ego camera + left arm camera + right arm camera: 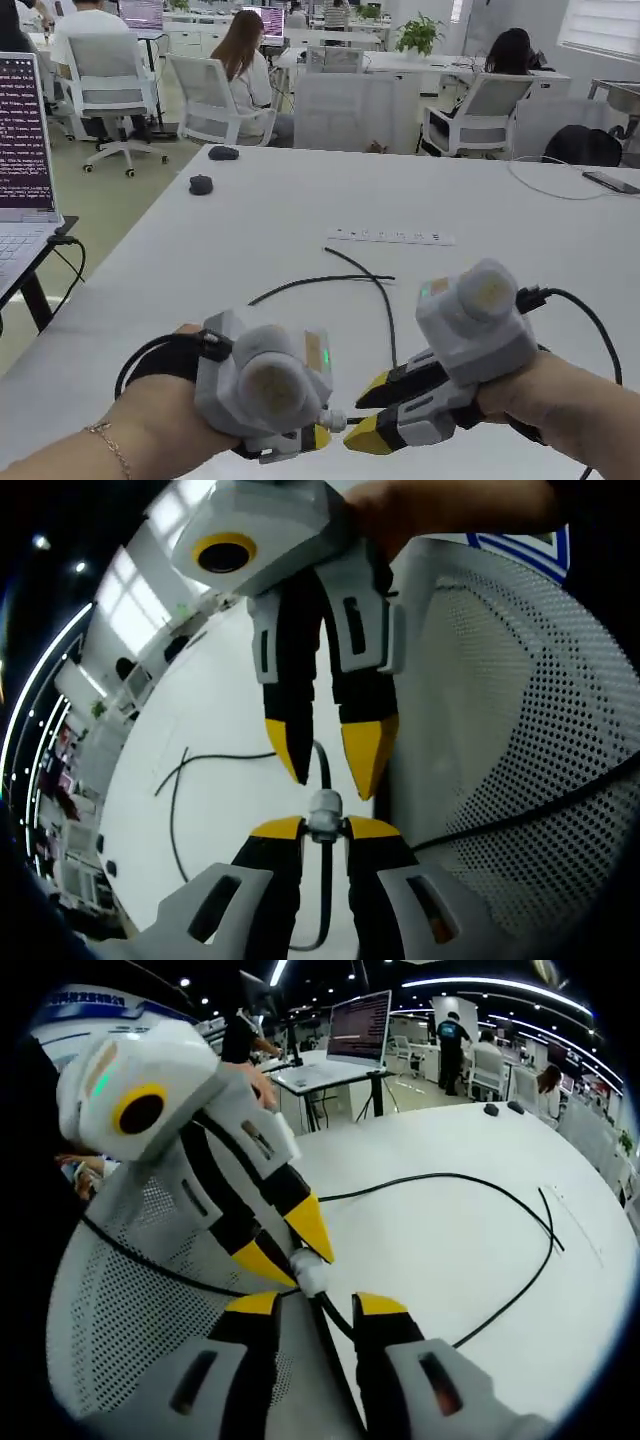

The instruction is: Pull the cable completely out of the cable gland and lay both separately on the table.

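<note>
The left gripper (324, 830) has its yellow-tipped fingers (277, 828) closed narrowly on the small white cable gland (323, 811), one tip pressed against each side of it. The black cable (322, 767) is threaded through the gland. One stretch runs back between the left gripper's fingers, and the other leads forward out of the gland, straight into the gap of the right gripper (318, 1308).

The right gripper's fingers (381, 1306) are parted on either side of the cable just beyond the gland. A gap shows on each side, so they are not clamped on it. The two pairs of tips nearly meet, point to point.

Beyond the right fingers the cable curves in a loose loop across the white table (300, 200). A white power strip (390, 237) lies past that loop.
</note>
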Demonstrator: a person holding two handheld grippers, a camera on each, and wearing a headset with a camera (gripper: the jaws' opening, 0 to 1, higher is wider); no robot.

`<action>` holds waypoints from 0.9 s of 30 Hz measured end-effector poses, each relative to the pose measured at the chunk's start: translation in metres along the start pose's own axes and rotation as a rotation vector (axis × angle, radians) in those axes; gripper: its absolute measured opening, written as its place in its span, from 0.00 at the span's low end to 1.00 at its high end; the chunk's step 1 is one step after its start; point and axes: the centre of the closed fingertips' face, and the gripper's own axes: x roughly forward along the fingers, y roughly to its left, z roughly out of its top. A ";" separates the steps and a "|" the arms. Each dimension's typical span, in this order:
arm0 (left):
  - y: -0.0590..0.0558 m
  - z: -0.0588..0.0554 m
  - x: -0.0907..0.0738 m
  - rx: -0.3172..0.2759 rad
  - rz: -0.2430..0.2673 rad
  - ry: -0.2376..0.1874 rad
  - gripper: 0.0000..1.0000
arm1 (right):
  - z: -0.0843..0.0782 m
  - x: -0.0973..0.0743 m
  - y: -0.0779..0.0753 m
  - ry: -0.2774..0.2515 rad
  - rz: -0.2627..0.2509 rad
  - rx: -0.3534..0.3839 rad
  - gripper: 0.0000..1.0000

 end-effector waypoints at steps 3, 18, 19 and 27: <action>0.002 0.001 0.001 0.108 0.027 0.018 0.16 | 0.004 0.006 0.002 -0.030 0.011 0.005 0.26; -0.012 -0.003 0.020 0.122 -0.120 0.079 0.16 | -0.020 0.019 0.004 0.071 0.011 -0.161 0.13; -0.014 -0.002 0.021 0.101 -0.138 0.071 0.16 | -0.025 0.019 0.002 0.097 -0.003 -0.173 0.12; -0.019 -0.002 0.029 0.008 -0.197 0.053 0.16 | -0.035 0.022 0.003 0.154 -0.028 -0.260 0.11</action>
